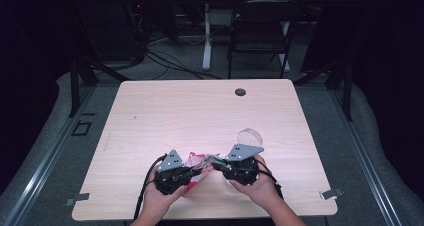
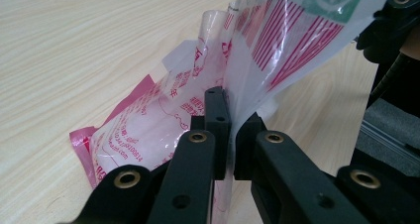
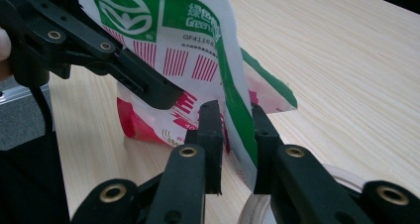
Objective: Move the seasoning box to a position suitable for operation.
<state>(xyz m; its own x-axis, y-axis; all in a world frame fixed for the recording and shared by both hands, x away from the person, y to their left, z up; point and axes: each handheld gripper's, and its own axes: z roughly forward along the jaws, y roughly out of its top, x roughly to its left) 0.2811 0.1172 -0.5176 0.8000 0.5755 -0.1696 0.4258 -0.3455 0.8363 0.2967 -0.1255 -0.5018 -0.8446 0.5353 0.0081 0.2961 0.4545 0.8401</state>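
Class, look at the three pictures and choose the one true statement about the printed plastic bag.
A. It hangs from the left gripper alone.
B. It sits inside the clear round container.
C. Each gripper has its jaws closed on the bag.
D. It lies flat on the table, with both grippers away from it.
C: the left gripper pinches the plastic bag between its jaws, and the right gripper clamps the bag's green-edged film the same way.

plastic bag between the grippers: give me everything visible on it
The plastic bag is thin, glossy, crinkled film, translucent white with red stripes and print plus a green logo panel. It looks flat. It is held up between the left gripper and right gripper, each shut on an edge, its lower pink end on the wooden table near the front edge.
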